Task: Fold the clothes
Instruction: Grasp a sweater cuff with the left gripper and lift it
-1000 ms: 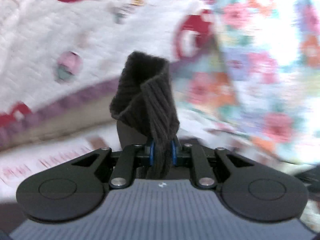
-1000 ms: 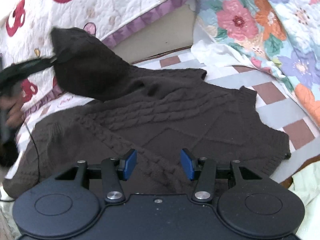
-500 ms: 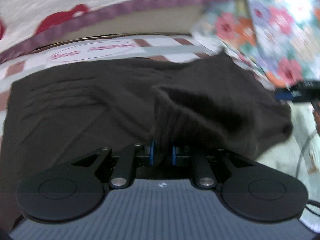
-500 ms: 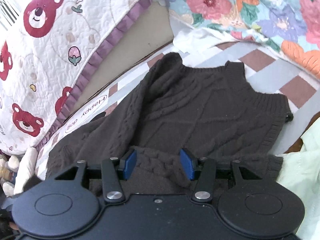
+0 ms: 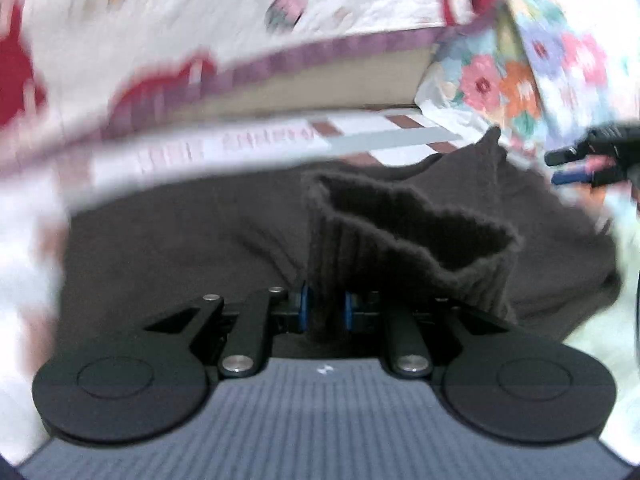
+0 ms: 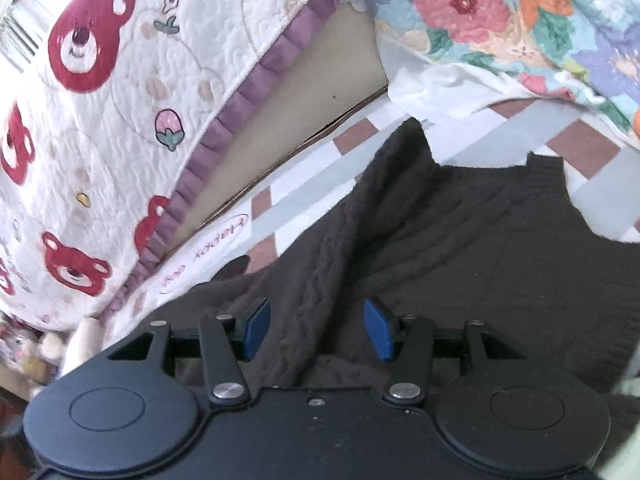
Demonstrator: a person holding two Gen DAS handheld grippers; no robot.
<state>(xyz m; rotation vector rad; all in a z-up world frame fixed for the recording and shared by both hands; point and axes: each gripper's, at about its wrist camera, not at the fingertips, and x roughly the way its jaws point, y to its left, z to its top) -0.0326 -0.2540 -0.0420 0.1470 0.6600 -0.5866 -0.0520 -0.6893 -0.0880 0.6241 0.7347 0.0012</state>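
Note:
A dark brown cable-knit sweater [image 6: 460, 248] lies spread on a checked bed sheet [image 6: 560, 136]. My left gripper [image 5: 325, 311] is shut on the ribbed cuff [image 5: 400, 236] of its sleeve, which stands up in front of the fingers and rests low over the sweater's body [image 5: 180, 248]. My right gripper [image 6: 316, 330] hovers just above the near part of the sweater, its jaws opening with a raised fold of knit between the blue pads [image 6: 378, 334], which do not press on it. In the left wrist view the right gripper [image 5: 580, 166] shows at the far right edge.
A white quilt with red bears and a purple frill [image 6: 120, 120] rises behind the sweater at the left. A floral quilt [image 6: 520, 20] lies at the back right. Pale green cloth [image 5: 608, 340] sits at the right edge of the bed.
The left gripper carried the sleeve cuff from high in front of the bear quilt down onto the sweater's body. The right gripper rolled, shifted closer over the sweater, and its jaws widened slightly.

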